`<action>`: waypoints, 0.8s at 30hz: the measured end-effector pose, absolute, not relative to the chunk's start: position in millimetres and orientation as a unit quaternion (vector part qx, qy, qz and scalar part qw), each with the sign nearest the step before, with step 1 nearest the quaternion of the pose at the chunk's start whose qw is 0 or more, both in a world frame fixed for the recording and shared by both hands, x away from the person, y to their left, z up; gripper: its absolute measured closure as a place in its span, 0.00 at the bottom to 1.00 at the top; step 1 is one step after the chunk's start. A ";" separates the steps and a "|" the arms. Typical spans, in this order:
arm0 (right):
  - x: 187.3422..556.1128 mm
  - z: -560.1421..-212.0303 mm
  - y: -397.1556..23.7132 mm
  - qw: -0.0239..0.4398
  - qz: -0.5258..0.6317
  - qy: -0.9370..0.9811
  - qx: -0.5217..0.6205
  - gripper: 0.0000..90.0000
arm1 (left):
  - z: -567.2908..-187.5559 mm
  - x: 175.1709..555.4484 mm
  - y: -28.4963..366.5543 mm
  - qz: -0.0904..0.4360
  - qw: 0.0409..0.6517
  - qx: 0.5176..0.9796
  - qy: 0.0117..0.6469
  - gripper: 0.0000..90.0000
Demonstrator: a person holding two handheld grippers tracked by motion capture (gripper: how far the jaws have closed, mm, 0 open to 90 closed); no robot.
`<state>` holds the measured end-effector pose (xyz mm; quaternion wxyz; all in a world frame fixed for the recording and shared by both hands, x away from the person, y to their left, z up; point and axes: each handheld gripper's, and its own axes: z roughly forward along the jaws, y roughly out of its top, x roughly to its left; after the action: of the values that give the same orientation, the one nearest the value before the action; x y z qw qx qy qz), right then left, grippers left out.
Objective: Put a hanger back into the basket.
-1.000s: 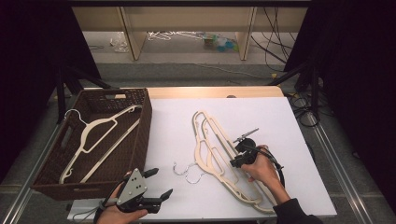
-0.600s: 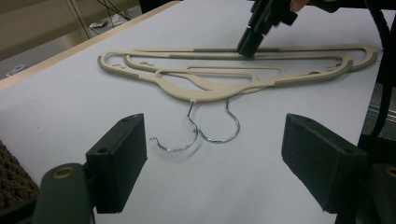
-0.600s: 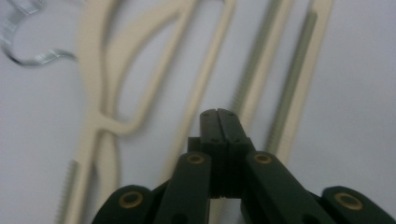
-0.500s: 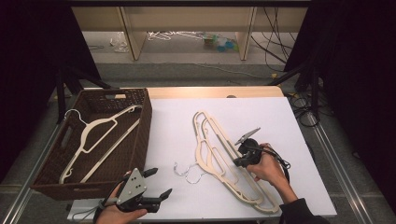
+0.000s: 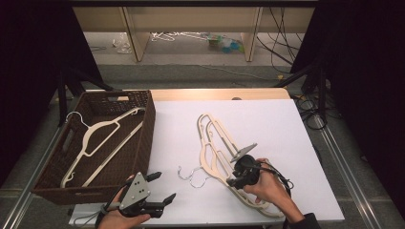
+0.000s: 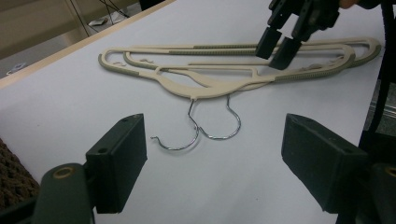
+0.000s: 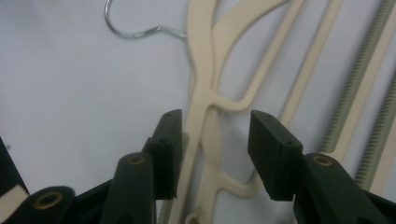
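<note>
Two cream plastic hangers (image 5: pixel 206 160) lie stacked on the white table, their metal hooks (image 5: pixel 191 174) pointing toward the front edge. My right gripper (image 5: pixel 232 181) is low over them and open. In the right gripper view its jaws straddle one hanger arm (image 7: pixel 205 88) near the neck without closing on it; a hook (image 7: pixel 135 30) curls above. My left gripper (image 5: pixel 165 186) stands open near the table's front left, holding nothing. In the left gripper view it (image 6: pixel 210 163) faces the hooks (image 6: pixel 201 135), the hangers (image 6: pixel 205 88) and the right gripper (image 6: pixel 276 49) beyond.
A dark wicker basket (image 5: pixel 143 138) sits at the table's left with one cream hanger (image 5: pixel 102 131) inside. White table surface lies open behind and right of the hangers. Cables and stands crowd the floor at the right.
My right gripper has moved toward the front edge and down onto the hangers. The left gripper has stayed put.
</note>
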<state>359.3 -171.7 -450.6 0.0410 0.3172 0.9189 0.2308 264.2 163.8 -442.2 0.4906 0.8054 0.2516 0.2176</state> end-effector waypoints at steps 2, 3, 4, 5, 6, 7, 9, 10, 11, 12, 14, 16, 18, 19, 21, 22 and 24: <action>350.7 -451.9 -165.5 0.049 0.217 0.927 0.302 0.62 | -442.6 263.9 163.1 0.217 0.491 0.803 0.259 0.25; 348.0 -452.4 -163.3 0.050 0.210 0.930 0.297 0.64 | -442.7 263.7 163.5 0.217 0.487 0.806 0.257 0.25; 346.8 -453.6 -161.7 0.055 0.206 0.934 0.288 0.65 | -442.6 263.6 163.6 0.217 0.487 0.807 0.255 0.25; 345.0 -455.0 -160.1 0.051 0.198 0.936 0.288 0.66 | -442.3 264.2 163.4 0.217 0.490 0.806 0.251 0.25; 343.2 -458.6 -158.9 0.037 0.196 0.936 0.291 0.70 | -442.2 264.3 163.3 0.216 0.491 0.805 0.253 0.25; 343.2 -458.6 -158.9 0.037 0.196 0.936 0.291 0.70 | -442.8 263.6 162.6 0.214 0.493 0.802 0.261 0.25; 342.1 -460.5 -159.1 0.024 0.196 0.936 0.291 0.74 | -443.1 263.2 163.2 0.214 0.489 0.806 0.258 0.25; 340.3 -462.5 -158.7 0.021 0.194 0.935 0.295 0.74 | -442.6 264.0 163.5 0.215 0.488 0.806 0.258 0.25; 339.5 -462.1 -158.4 0.023 0.192 0.935 0.298 0.75 | -442.6 264.0 163.5 0.215 0.488 0.806 0.258 0.25; 339.1 -462.4 -157.9 0.027 0.189 0.935 0.300 0.76 | -443.0 264.9 163.2 0.215 0.489 0.807 0.250 0.25; 338.5 -462.6 -155.7 0.033 0.185 0.934 0.303 0.76 | -443.8 263.2 162.4 0.214 0.488 0.807 0.257 0.25; 338.2 -462.7 -154.8 0.039 0.184 0.935 0.302 0.76 | -443.5 263.5 162.2 0.213 0.488 0.806 0.258 0.25; 335.7 -462.9 -153.7 0.047 0.180 0.934 0.305 0.78 | -443.8 263.3 161.6 0.213 0.487 0.807 0.257 0.25; 335.7 -462.9 -153.7 0.047 0.180 0.934 0.305 0.78 | -443.8 263.3 161.6 0.213 0.487 0.807 0.257 0.25; 335.5 -462.3 -154.2 0.049 0.177 0.933 0.309 0.82 | -443.0 263.4 162.4 0.215 0.490 0.805 0.257 0.25; 335.5 -462.3 -154.2 0.049 0.177 0.933 0.309 0.82 | -443.0 263.4 162.4 0.215 0.490 0.805 0.257 0.25; 336.9 -461.3 -155.9 0.043 0.177 0.933 0.310 0.85 | -443.2 264.3 163.5 0.213 0.490 0.806 0.255 0.25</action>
<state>336.9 -155.9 -461.3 0.0434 0.3100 0.9331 0.1768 264.3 163.5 -443.2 0.4900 0.8060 0.2547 0.2130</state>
